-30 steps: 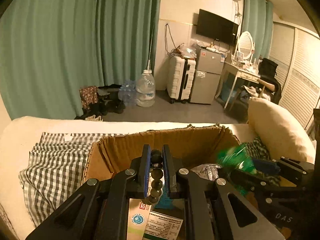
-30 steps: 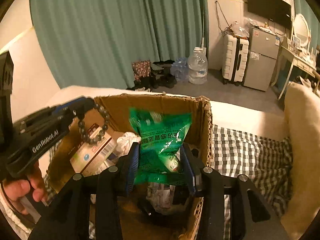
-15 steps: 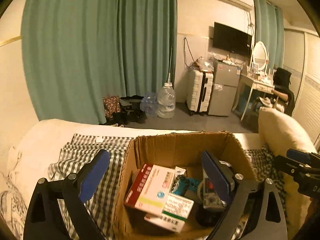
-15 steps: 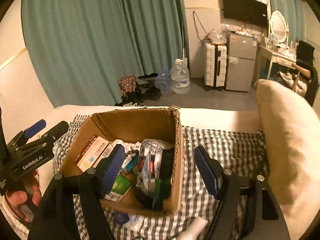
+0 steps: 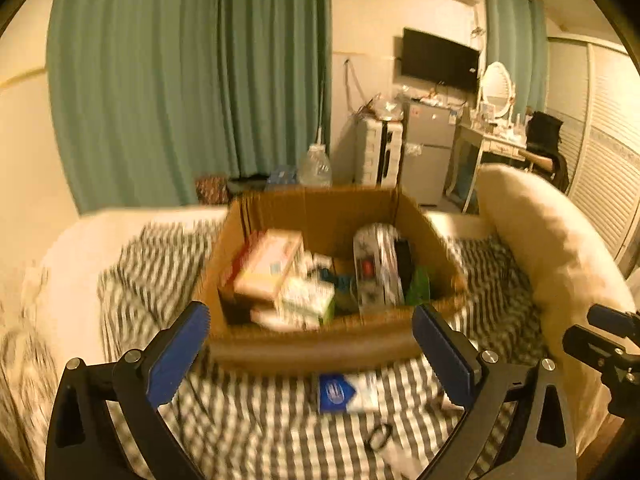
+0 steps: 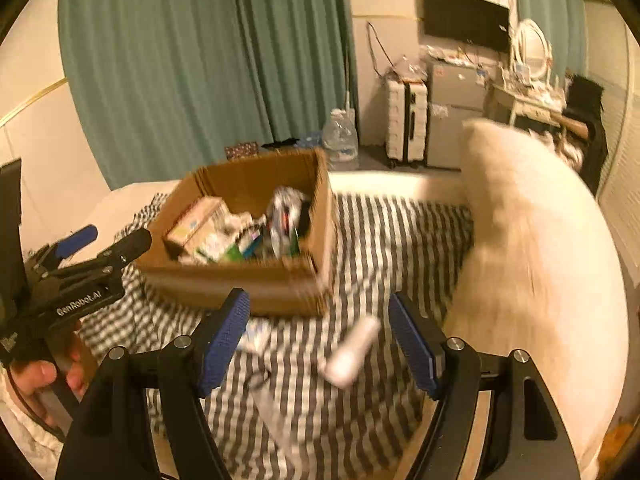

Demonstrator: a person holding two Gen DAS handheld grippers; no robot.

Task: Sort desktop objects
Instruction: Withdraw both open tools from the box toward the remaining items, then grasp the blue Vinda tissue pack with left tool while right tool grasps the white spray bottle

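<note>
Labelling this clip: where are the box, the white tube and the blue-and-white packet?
box (image 5: 320, 350): left wrist view, near outer wall.
white tube (image 6: 352, 350): right wrist view, mid-body.
packet (image 5: 346, 392): left wrist view, centre.

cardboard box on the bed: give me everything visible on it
Brown corrugated cardboard box, open-topped, its flaps not seen in the blur. It sits upright on the checked cloth over the bed, left of the cream pillow. It is crowded with packets and cartons, including a pale carton at its left and a white pouch standing at its right. Neither gripper touches it.
</note>
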